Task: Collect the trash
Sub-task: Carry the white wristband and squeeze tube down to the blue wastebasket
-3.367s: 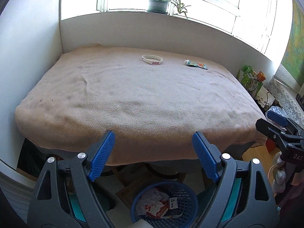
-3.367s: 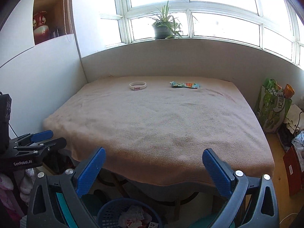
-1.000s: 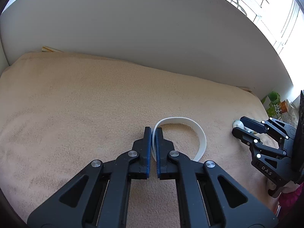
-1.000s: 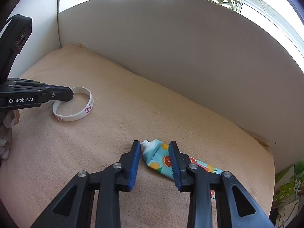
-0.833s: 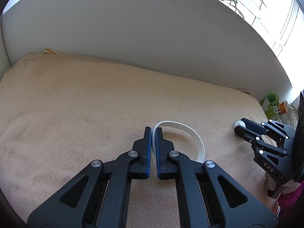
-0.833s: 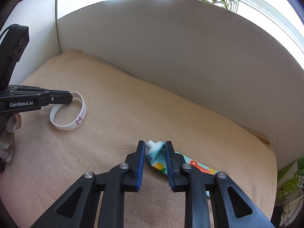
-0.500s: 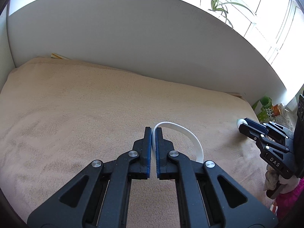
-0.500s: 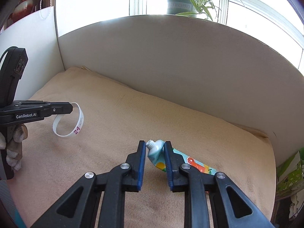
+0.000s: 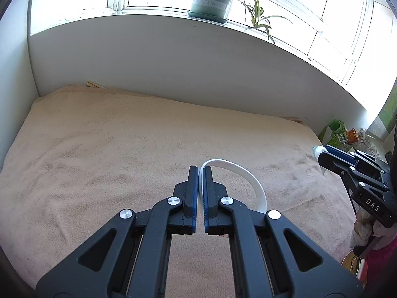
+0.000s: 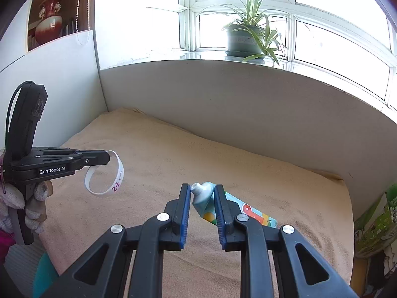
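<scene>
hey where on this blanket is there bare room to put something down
Nearly all of the beige blanket is bare: the wide stretch from the white back wall to the near edge. The left gripper holds the white wristband and the right gripper the toothpaste tube. It is crowded only by the bags past the blanket's right edge.

"GenRobot.AI" stands in white letters on the side of the left gripper (image 10: 105, 160), seen from the right wrist. "DAS" stands in white on the right gripper (image 9: 322, 155), seen from the left wrist. The white wristband (image 10: 113, 182) bears a purple "24". The plant pot (image 9: 209, 6) carries lettering too blurred to read.
</scene>
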